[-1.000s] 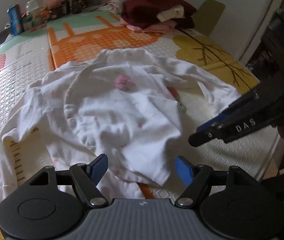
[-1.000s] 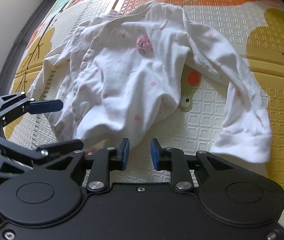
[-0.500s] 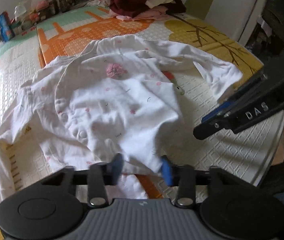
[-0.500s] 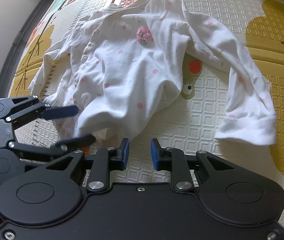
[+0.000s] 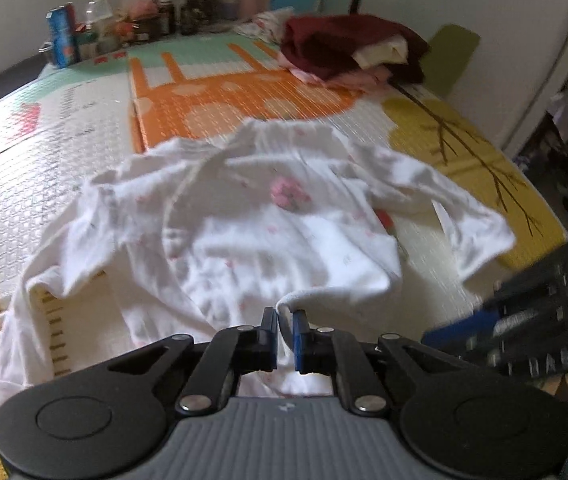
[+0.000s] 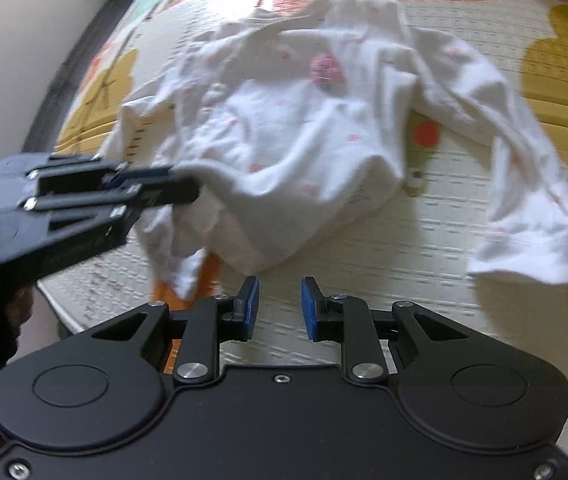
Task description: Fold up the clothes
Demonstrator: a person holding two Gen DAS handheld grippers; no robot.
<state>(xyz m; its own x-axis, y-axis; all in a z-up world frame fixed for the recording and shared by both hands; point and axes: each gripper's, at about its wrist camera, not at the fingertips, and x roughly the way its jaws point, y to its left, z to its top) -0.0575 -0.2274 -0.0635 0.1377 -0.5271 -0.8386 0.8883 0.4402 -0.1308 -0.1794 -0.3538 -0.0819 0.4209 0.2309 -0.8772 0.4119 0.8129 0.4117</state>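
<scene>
A small white baby top (image 5: 251, 232) with pink dots and a pink flower patch lies crumpled on the patterned play mat (image 5: 83, 128). My left gripper (image 5: 284, 332) is shut on the near hem of the top, which is lifted a little off the mat. In the right wrist view the same top (image 6: 324, 128) spreads ahead, its long sleeve (image 6: 532, 208) trailing to the right. There the left gripper (image 6: 179, 188) shows at the left, pinching the hem. My right gripper (image 6: 279, 308) stands open over bare mat just in front of the top, holding nothing.
A pile of dark red and pink clothes (image 5: 356, 52) sits at the far end of the mat. Bottles and boxes (image 5: 95, 32) line the far left edge. The mat's right edge (image 5: 556, 248) drops off near dark furniture. A person's hand shows at the left edge.
My left gripper went from wide open to shut on the top's near hem and has lifted it. The right gripper stayed open and shifted slightly nearer the garment.
</scene>
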